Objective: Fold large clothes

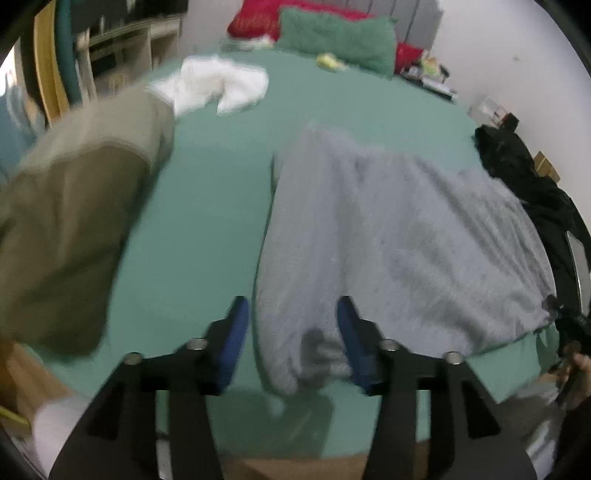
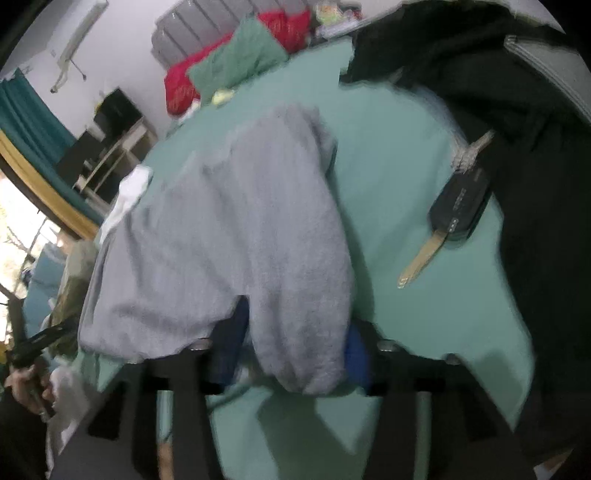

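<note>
Left wrist view: a grey sweatshirt [image 1: 388, 236] is spread on a green bed sheet [image 1: 207, 229], from centre to 3 o'clock; the left gripper [image 1: 293, 321] is held with jaws spread around a sleeve cuff at 6 o'clock, not yet pinched; in the right wrist view the right gripper [image 2: 295, 343] is spread around the other sleeve end, draped over its fingers; the fabric is judged soft, thick, limp, best taken at cuffs or hem; an olive garment [image 1: 74, 229] lies at 9 o'clock, white cloth [image 1: 214, 85] at 11, pillows [image 1: 332, 33] at 12, dark clothing [image 2: 535, 184] at 3.
</note>
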Motion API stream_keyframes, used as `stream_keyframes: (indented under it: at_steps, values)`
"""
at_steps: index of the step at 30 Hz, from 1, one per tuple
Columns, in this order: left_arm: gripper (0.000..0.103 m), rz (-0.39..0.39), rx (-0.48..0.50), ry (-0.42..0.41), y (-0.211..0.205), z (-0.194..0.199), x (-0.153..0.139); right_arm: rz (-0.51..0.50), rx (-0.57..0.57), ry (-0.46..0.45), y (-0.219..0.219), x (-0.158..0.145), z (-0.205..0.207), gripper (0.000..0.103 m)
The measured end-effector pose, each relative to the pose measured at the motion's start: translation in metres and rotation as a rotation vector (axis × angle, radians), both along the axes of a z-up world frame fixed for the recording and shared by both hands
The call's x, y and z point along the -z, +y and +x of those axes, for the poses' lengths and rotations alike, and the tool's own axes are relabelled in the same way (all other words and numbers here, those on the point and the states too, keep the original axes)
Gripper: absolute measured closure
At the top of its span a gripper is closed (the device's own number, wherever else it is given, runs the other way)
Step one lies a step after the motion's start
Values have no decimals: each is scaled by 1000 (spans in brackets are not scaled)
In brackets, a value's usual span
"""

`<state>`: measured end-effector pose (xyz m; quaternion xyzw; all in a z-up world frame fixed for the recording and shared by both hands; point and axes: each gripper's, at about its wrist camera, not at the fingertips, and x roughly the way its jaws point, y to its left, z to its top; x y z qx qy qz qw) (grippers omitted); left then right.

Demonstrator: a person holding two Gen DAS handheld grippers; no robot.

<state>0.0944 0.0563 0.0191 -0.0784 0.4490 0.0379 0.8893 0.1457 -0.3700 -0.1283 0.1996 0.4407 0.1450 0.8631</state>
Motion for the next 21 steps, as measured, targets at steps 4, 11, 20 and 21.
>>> stream_keyframes:
  at_steps: [4,11,20,21]
  values:
    - [46,3,73,-90,-31,10,-20,21,56,-79,-11,-14,7,16]
    - [46,-71,255,-48,-104,58,-7,85,-15,-74,-9,-11,69,16]
    - [46,-65,311,-54,-155,111,11,124,-66,-31,1,15,122,15]
    - [46,-63,319,-49,-162,119,14,133,-92,1,5,22,128,15]
